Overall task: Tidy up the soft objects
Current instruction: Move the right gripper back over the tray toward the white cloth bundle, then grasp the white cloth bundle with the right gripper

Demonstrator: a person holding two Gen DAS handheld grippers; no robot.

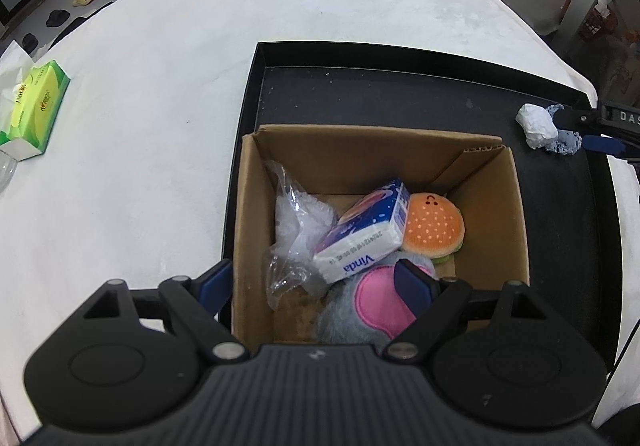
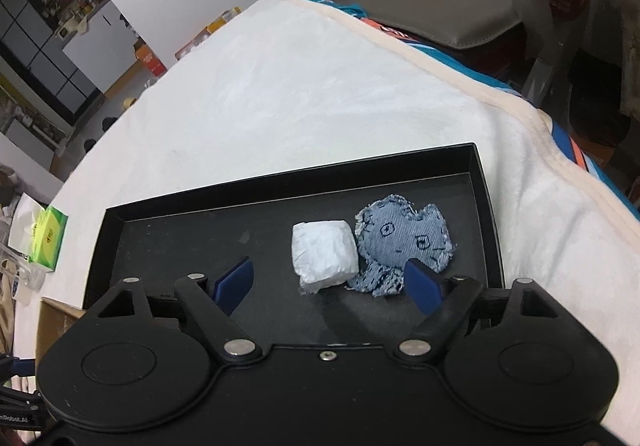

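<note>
**A:** What's hidden or hard to read?

**B:** In the left wrist view the cardboard box (image 1: 376, 173) is cut off at its near wall by the left hand-held gripper (image 1: 318, 278). The grey plush with a pink patch (image 1: 376, 306) is partly behind one blue finger, so its shape is unclear. A clear plastic bag (image 1: 296, 230) crumples against the box's left wall; what it holds I can't make out. The denim plush (image 2: 404, 242) shows only as a sliver there, behind the right hand-held gripper (image 2: 332, 282).

**A:** And the grippers?

**B:** The left one has its jaws wide apart, with nothing between them. One finger hangs outside the box's left wall, the other over the grey plush; whether it touches, I can't tell. The right one's jaws are apart too, pads clear of everything. The white wrapped bundle (image 2: 324, 254) lies ahead between the fingers, and the right finger overlaps the denim plush's lower edge in the picture.

**A:** Where are the soft things?

**B:** In the box: a Vinda tissue pack (image 1: 364, 234) tilted on top of the others, a burger plush (image 1: 434, 230) against it toward the right wall, the grey plush nearest the camera. The bundle and denim plush touch each other on the black tray (image 2: 280, 181), near its right rim.

**A:** Room to move?

**B:** The tray floor left of the bundle is bare. The box stands at the tray's near left part. The tray rests on the white-covered worktop (image 1: 160, 125), with a green tissue box (image 1: 36, 105) well apart at its left edge.
</note>
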